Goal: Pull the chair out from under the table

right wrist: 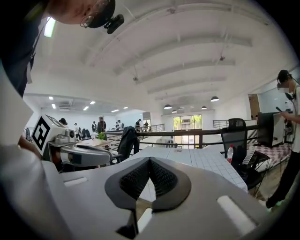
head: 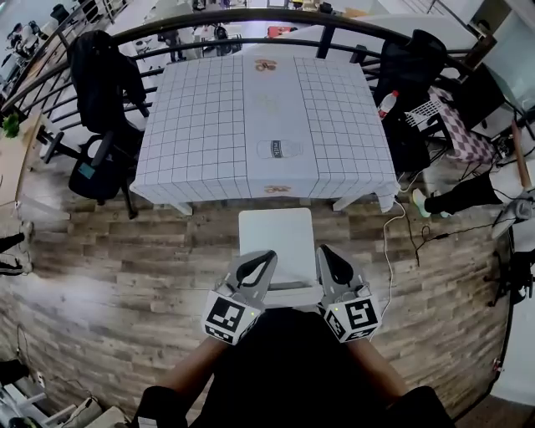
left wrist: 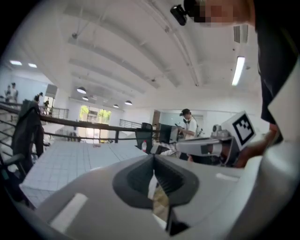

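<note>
Two-handing this, holding left hand-held gripper (head: 266,257) and right hand-held gripper (head: 328,252) closed on nothing; betting on a light, rigid chair (head: 276,238), probably grabbing its near seat edge.

The head view looks steeply down from above on the bench (head: 201,125), the chair (head: 276,238) and both grippers, which sit close below it. The left gripper (head: 267,257) view and the right gripper (head: 325,250) view each look nearly level along their own jaws, across the bench top to the railing (head: 251,18). Each catches the other gripper at its side.
</note>
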`<state>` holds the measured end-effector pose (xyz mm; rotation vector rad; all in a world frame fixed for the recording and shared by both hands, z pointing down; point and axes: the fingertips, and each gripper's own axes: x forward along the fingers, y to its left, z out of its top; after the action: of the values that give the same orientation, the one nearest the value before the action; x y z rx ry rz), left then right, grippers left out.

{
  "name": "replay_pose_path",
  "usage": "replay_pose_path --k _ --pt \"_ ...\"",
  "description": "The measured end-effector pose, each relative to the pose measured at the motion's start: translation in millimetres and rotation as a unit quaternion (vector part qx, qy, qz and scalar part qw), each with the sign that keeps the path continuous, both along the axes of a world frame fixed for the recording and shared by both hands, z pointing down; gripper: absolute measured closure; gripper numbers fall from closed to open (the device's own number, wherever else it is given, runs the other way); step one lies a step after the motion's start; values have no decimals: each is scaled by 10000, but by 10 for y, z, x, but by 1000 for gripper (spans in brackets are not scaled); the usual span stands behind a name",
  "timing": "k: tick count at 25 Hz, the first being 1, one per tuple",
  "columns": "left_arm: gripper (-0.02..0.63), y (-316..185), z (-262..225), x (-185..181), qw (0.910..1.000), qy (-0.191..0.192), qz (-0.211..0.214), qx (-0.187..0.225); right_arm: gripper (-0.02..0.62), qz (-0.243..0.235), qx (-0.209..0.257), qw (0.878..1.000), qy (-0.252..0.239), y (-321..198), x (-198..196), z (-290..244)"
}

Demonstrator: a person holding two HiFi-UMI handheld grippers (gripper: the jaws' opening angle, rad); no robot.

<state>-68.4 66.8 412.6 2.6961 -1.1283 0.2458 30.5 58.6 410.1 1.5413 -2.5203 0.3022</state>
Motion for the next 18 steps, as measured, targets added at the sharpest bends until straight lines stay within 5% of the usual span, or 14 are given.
replay_pose_path --k 8,18 --pt "597 -75 -563 -57 9923 249 -672 1013 599 197 706 9972 146 -78 -68 -365" --pt "597 104 -739 -6 9903 123 -665 1215 598 197 915 9955 162 9 -159 -591"
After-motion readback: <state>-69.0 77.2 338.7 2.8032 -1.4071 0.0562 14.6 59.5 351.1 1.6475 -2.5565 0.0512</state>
